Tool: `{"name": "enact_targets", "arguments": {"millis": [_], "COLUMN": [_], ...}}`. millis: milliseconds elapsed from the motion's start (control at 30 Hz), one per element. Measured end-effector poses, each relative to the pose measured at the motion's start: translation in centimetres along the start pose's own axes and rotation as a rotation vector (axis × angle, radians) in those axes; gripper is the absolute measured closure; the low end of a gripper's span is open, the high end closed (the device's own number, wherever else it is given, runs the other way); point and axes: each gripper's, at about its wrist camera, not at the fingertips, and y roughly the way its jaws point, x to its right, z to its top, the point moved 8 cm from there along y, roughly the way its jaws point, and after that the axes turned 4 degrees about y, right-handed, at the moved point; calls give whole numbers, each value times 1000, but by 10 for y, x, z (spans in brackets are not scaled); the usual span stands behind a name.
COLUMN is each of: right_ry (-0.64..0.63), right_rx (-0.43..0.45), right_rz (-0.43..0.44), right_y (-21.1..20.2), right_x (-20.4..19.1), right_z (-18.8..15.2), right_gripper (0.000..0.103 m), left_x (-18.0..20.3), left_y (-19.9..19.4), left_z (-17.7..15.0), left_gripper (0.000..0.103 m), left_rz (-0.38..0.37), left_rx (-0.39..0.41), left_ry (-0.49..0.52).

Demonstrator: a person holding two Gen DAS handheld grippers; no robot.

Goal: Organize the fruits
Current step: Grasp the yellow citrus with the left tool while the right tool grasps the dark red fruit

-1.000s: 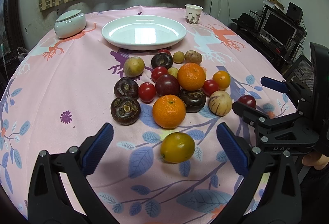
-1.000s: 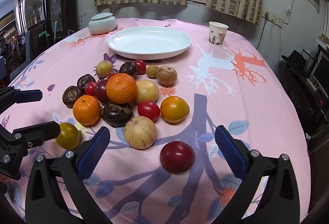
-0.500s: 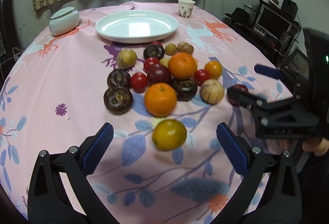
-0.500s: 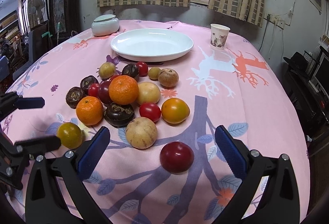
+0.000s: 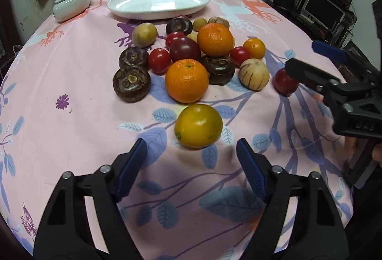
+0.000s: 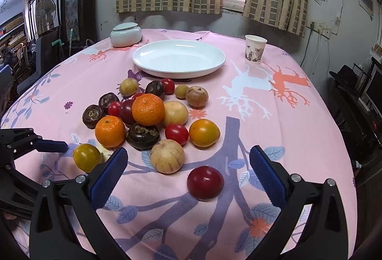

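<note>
A pile of mixed fruits lies on the pink tablecloth: oranges (image 5: 186, 80), dark round fruits (image 5: 131, 83), red tomatoes, a striped pale melon (image 5: 254, 73). A yellow-green citrus (image 5: 198, 126) (image 6: 87, 157) lies just ahead of my open left gripper (image 5: 191, 164), nearly between its fingertips. My open right gripper (image 6: 188, 171) frames a dark red plum (image 6: 204, 183) (image 5: 284, 82), which lies just ahead of its fingertips. An empty white oval plate (image 5: 158, 2) (image 6: 179, 58) sits behind the pile.
A pale lidded ceramic jar (image 5: 71, 4) stands at the far left and a paper cup (image 6: 255, 49) at the far right of the table. The table edge drops off on the right toward shelves with electronics (image 5: 322, 9).
My left gripper has moved forward and down toward the yellow-green citrus, which now looms larger between its fingers. My right gripper has edged slightly closer to the plum.
</note>
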Motion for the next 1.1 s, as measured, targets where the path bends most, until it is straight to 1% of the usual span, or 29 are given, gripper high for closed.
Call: {"name": "enact_targets", "arguments": {"millis": [33,67,100,133,167,233,367,467,500,533,567,633,667,700,733,867,967,1033,1100], "right_ry": [0,1,2,3,2,0,-13,-18,-18,-19,-18,-18,-20,-23,-25,-25,-16,-6,-20], "right_rx": [5,9,11,11,10,8,-3,-15,-19,-23,-25,-28,-29,-30,-31,-31,-35,-56,-95], "right_rz": [2,4,5,4,4,3,-3,-2,-5,-9,-10,-9,-9,-12,-12,-17,-18,-20,-59], "right_y": [-1,-3,-4,-5,-5,-4,-3,0,2,2,3,4,4,4,5,5,6,9,13], "right_x": [0,0,0,0,0,0,-1,-2,-2,-1,-1,-1,-1,-2,-2,-1,4,10,19], "right_z": [1,1,1,1,1,1,-1,-3,-4,-4,-5,-5,-6,-6,-6,-6,-7,-10,-15], "right_gripper": [1,1,1,1,1,1,1,1,1,1,1,1,1,1,1,1,1,1,1], "left_x": [2,3,5,7,8,9,9,9,9,8,8,6,5,5,6,5,4,2,-3], "left_y": [2,3,5,8,12,14,15,15,15,15,14,13,15,16,18,17,10,5,3], "left_z": [1,3,4,4,4,7,8,9,9,10,10,13,14,15,15,15,14,14,16], "left_gripper": [27,35,49,57,61,62,62,60,51,45,42,42,44,57,60,61,61,61,61], "left_rz": [5,10,12,6,2,2,0,6,18,36,46,66,62,54,28,28,2,5,11], "left_rx": [1,3,4,-2,-13,5,6,7,11,15,23,36,35,33,25,30,35,52,60], "left_ry": [6,13,20,28,31,35,43,49,54,62,66,68,64,59,53,54,46,47,39]}}
